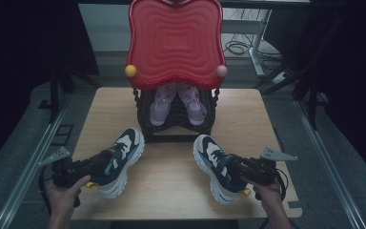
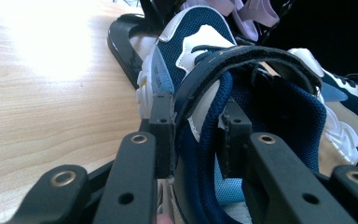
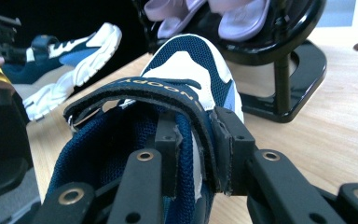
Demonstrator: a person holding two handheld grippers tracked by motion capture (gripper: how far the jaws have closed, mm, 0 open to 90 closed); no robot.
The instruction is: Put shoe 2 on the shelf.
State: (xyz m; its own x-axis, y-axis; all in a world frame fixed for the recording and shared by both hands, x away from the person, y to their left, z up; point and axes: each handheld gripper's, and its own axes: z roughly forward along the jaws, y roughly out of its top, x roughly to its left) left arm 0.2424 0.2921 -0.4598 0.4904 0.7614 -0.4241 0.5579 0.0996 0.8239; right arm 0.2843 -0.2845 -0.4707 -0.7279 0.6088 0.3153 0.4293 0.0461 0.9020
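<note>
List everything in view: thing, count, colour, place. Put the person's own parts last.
left sneaker: 1, navy, white and light blue, front left of table, side wall clamped by left gripper.
right sneaker: 1, same colours, front right, side wall clamped by right gripper.
sandals: 2, lilac, on the rack's lower shelf.
shoe rack: 1, red wavy top on black frame, back centre of table.
knobs: 2, one yellow, one pink, at the top's front corners.
table: 1, light wood.
left gripper: 1, black, in left hand.
right gripper: 1, black, in right hand.

free: bare table [image 1: 171,167] between sneakers | blocked: black rack [image 1: 176,125] behind
</note>
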